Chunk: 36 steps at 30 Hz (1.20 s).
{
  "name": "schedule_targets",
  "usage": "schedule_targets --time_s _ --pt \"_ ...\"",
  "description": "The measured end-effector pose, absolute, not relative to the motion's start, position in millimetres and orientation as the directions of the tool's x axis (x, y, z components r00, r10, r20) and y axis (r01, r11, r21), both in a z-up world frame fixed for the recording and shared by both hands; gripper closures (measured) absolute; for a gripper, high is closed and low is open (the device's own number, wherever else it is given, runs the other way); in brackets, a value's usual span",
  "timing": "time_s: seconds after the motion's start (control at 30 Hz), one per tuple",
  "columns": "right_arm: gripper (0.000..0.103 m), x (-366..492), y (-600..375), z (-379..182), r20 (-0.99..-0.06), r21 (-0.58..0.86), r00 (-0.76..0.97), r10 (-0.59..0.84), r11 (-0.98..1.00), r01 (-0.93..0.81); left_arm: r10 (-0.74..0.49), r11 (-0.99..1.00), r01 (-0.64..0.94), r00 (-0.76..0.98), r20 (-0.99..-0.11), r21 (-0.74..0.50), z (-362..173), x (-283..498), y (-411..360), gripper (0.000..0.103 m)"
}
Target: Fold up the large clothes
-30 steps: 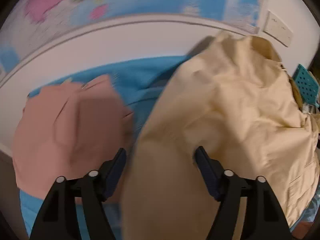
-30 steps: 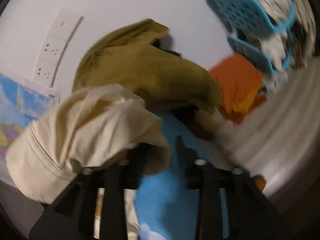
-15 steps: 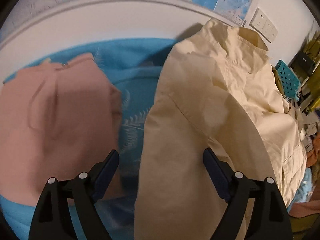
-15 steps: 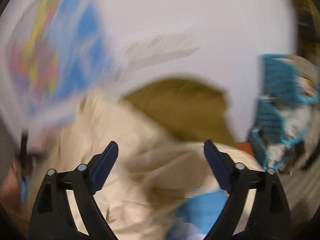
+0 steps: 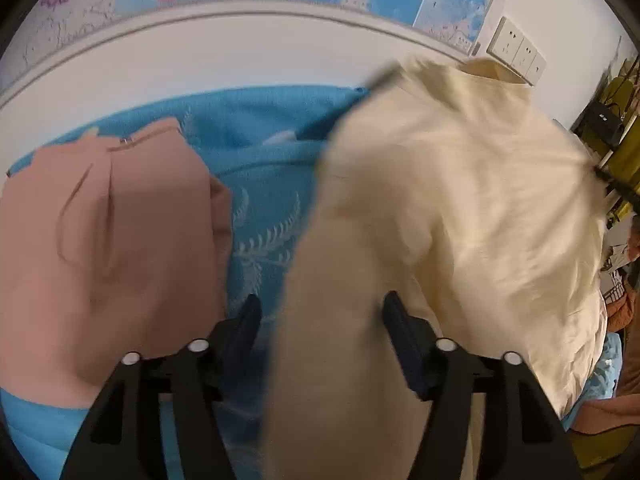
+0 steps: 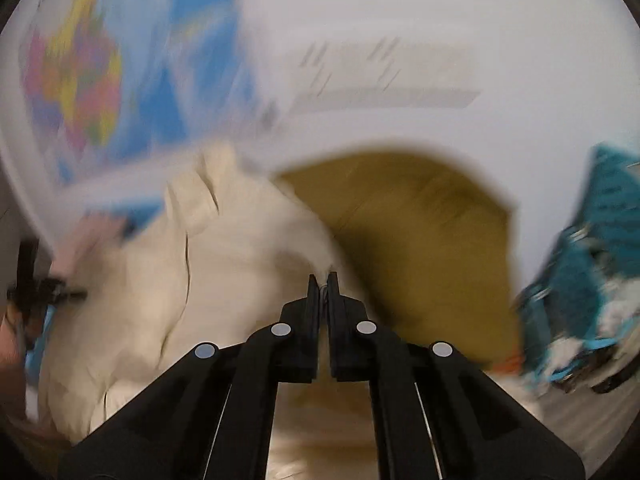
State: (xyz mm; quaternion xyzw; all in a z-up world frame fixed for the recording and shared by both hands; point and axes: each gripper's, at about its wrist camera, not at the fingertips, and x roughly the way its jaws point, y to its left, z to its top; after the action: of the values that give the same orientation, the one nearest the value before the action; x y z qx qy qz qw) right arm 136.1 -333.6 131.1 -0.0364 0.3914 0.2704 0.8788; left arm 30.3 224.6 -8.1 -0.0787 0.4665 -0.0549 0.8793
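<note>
on the blue bedspread [image 5: 264, 148]: cream jacket [image 5: 460, 216] lies unfolded, one edge pinched in the right gripper [image 6: 323, 280], just clamped. left gripper [image 5: 320, 312] has been narrowing, fingers apart astride a sleeve. pink garment [image 5: 112, 240] beside, apparently already folded; folding barely begun.

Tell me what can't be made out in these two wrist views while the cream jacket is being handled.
- Right wrist view: motion blur smears the wall map, the teal basket; whether the shut right gripper pinches the cream jacket is unclear.
- Left wrist view: the jacket's lower part is hidden behind the left gripper, whose jaws have been closing around a fold.
- Left wrist view: the pink garment is cut off by the edge.
</note>
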Motion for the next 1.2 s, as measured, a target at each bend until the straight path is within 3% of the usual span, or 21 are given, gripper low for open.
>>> schedule_targets --time_s 0.07,0.13,0.23,0.3,0.37,0.43,0.47,0.57,0.73,0.77,0.8,0.83,0.87,0.9,0.93,1.0,1.2 --pt "0.1 142 -347 139 -0.685 0.123 0.609 0.4 0.887 -0.445 -0.204 0.976 0.052 0.577 -0.791 -0.213 -2 32 228 0.029" --pt "0.099 159 -346 110 -0.754 0.067 0.575 0.317 0.909 -0.412 -0.215 0.974 0.071 0.581 -0.785 -0.215 0 40 224 0.021" --pt "0.097 176 -341 61 -0.846 0.037 0.471 0.249 0.91 -0.413 -0.221 0.974 0.09 0.56 -0.799 -0.206 -3 57 213 0.018" --pt "0.089 176 -342 54 -0.861 0.057 0.44 0.256 0.907 -0.417 -0.224 0.974 0.106 0.529 -0.818 -0.199 -7 71 206 0.015" --pt "0.052 176 -343 68 -0.843 0.074 0.457 0.283 0.903 -0.423 -0.212 0.977 0.113 0.509 -0.834 -0.179 -10 84 202 0.015" --pt "0.027 173 -339 91 -0.776 0.075 0.54 0.327 0.897 -0.436 -0.23 0.973 0.126 0.486 -0.843 -0.193 -11 98 198 0.015" --pt "0.019 173 -329 98 -0.756 0.07 0.55 0.355 0.879 -0.472 -0.251 0.968 0.137 0.478 -0.841 -0.211 -9 106 198 0.014" --pt "0.019 181 -291 100 -0.754 0.048 0.513 0.409 0.814 -0.579 -0.263 0.964 0.16 0.472 -0.841 -0.212 -6 131 193 0.011" --pt "0.016 206 -218 65 -0.819 -0.031 0.427 0.384 0.712 -0.701 -0.351 0.936 0.14 0.409 -0.842 -0.322 -16 174 193 0.013" --pt "0.016 212 -209 59 -0.826 -0.045 0.424 0.37 0.707 -0.705 -0.362 0.932 0.152 0.385 -0.849 -0.329 -21 180 188 0.016" --pt "0.016 217 -203 52 -0.835 -0.042 0.41 0.368 0.7 -0.713 -0.368 0.93 0.164 0.354 -0.86 -0.33 -28 184 181 0.03" --pt "0.023 223 -199 48 -0.841 -0.029 0.389 0.375 0.688 -0.726 -0.372 0.927 0.175 0.333 -0.866 -0.331 -32 185 178 0.045" --pt "0.051 228 -196 44 -0.848 -0.004 0.363 0.387 0.679 -0.734 -0.38 0.923 0.187 0.309 -0.871 -0.336 -37 186 171 0.073" --pt "0.069 231 -196 43 -0.852 0.039 0.327 0.409 0.672 -0.739 -0.385 0.921 0.193 0.314 -0.868 -0.338 -39 185 165 0.092" --pt "0.098 232 -198 43 -0.853 0.096 0.283 0.438 0.666 -0.74 -0.374 0.925 0.207 0.341 -0.863 -0.319 -36 179 162 0.097" --pt "0.099 225 -202 55 -0.838 0.076 0.317 0.444 0.67 -0.739 -0.337 0.94 0.217 0.451 -0.826 -0.265 -17 162 160 0.099" --pt "0.1 154 -219 157 -0.64 0.065 0.427 0.638 0.599 -0.798 -0.318 0.946 0.193 0.707 -0.632 -0.261 69 82 184 0.1"
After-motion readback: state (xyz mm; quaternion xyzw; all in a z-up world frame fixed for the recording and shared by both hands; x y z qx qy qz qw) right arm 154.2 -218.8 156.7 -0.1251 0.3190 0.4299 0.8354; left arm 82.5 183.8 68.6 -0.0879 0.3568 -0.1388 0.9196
